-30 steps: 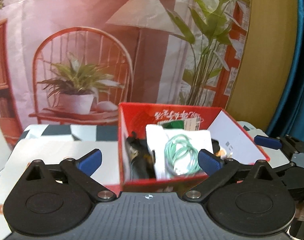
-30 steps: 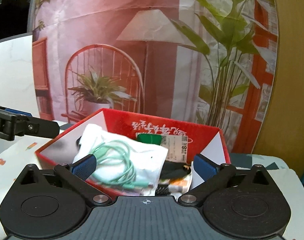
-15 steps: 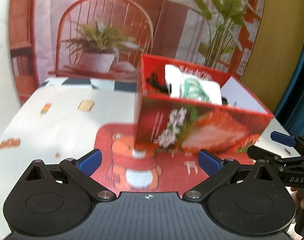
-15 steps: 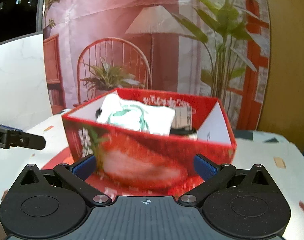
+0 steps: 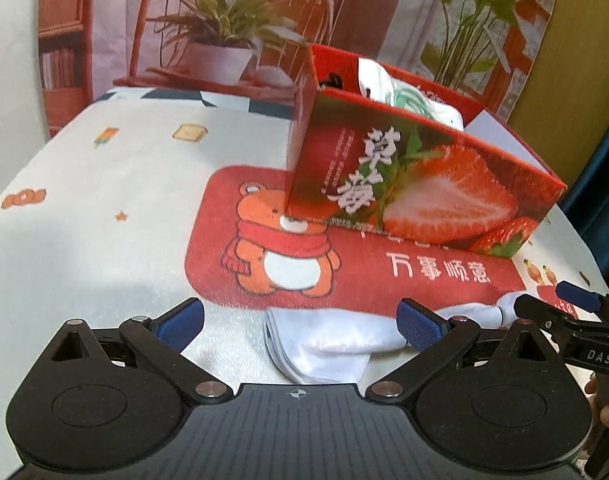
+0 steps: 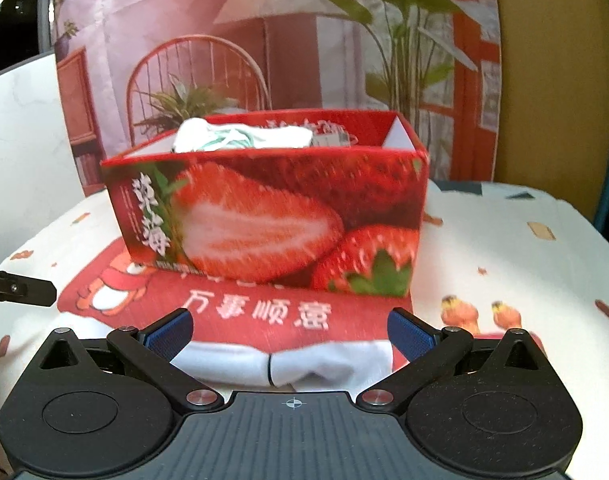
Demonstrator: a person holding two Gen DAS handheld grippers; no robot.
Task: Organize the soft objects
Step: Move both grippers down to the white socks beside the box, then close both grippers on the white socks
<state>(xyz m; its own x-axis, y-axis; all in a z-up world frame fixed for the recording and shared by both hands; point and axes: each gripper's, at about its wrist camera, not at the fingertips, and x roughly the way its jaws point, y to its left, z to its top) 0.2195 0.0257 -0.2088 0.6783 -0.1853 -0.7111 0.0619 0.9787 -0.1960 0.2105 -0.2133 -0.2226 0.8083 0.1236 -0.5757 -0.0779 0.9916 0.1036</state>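
Note:
A white sock (image 5: 324,346) lies on the table at the near edge of a red bear-print towel (image 5: 344,276). It also shows in the right wrist view (image 6: 304,364) as white folded cloth. A red strawberry box (image 5: 416,184) stands on the towel's far side (image 6: 272,216), holding a white packet with a green cable (image 5: 408,96) and dark items. My left gripper (image 5: 300,320) is open and empty just over the sock. My right gripper (image 6: 290,330) is open and empty over the same cloth. The right gripper's finger (image 5: 572,300) shows at the left view's right edge.
The table has a white printed cloth (image 5: 104,208). A backdrop with a chair and plants (image 6: 224,60) hangs behind it. A blue curtain (image 5: 608,152) is at the far right. The left gripper's tip (image 6: 20,290) enters the right wrist view from the left.
Both grippers pulled back from above the box and dropped low toward the table's near side. The towel and white sock have come into view. Both stay open.

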